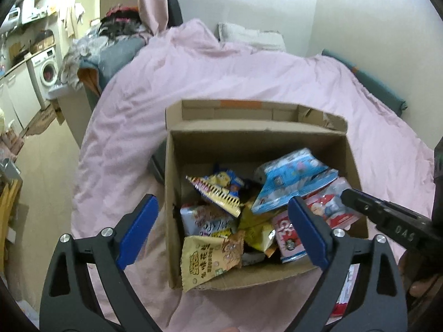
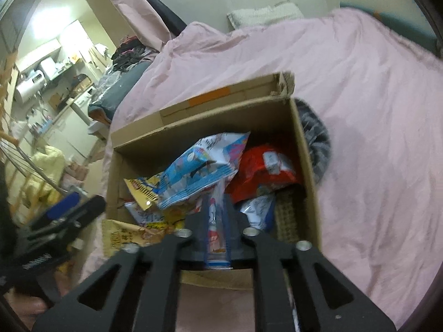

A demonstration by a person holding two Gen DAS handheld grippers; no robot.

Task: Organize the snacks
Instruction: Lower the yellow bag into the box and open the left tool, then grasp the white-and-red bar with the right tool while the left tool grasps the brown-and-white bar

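**boxfan:** so where's the snack at? The right gripper [image 2: 218, 238] is clamped on a slim clear-wrapped packet [image 2: 217, 229], long axis running straight out along the fingers, hanging just over the near edge of the cardboard box [image 2: 304, 149].

**crinkle99:** yeah, box is directly ahead and below it, so I'd guess it just drops in. The left gripper [image 1: 221, 229] is wide open, holding nothing, hovering over the pile: glossy crinkly foil bags, a puffy blue pouch [image 1: 288, 179], a flat tan sachet [image 1: 205, 260] draped over the rim. All on a soft pink duvet [image 1: 249, 77].
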